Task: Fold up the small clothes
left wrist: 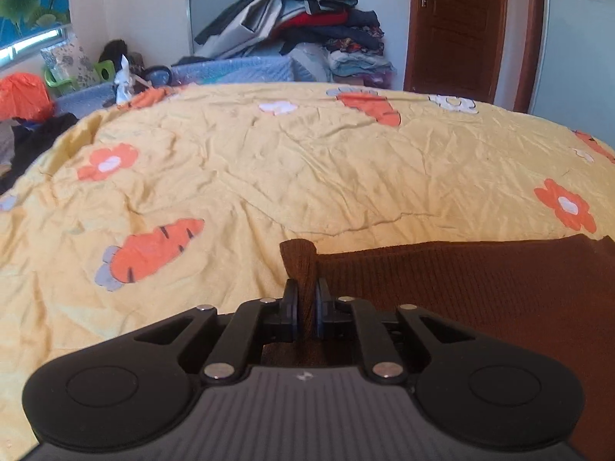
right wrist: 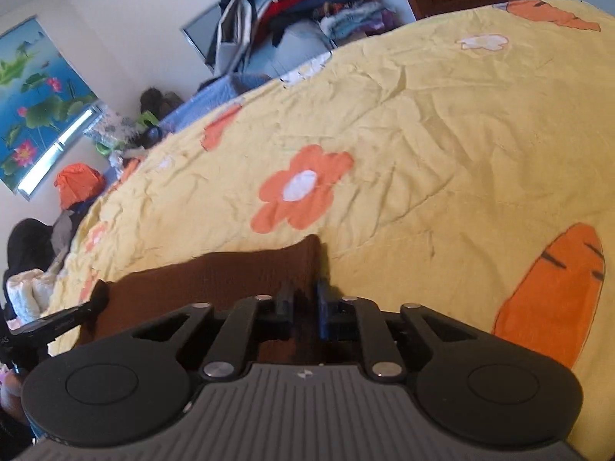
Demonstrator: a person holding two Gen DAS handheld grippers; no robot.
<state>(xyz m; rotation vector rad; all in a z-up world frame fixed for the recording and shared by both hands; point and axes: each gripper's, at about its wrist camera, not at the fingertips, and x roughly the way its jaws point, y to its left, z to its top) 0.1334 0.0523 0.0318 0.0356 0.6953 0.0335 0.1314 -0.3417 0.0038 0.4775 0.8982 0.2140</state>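
left wrist view: my left gripper (left wrist: 306, 299) pinches a corner of the brown knit garment (left wrist: 480, 292), spread toward 3 o'clock on the yellow quilt (left wrist: 307, 161); my right gripper (right wrist: 305, 299) clamps the opposite corner, so i can probably fold evenly.

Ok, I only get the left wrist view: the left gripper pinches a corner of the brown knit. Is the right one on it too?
Observer: Yes, the right gripper is closed on another corner of the knit, which sticks up out of its grip.
Operator: Is the edge between the two corners pulled out?
Observer: In the right wrist view it runs in a fairly straight line across to the left gripper, with no bunching visible.
Operator: What lies past that right corner?
Observer: An orange flower printed on the bedspread, just beyond the corner.
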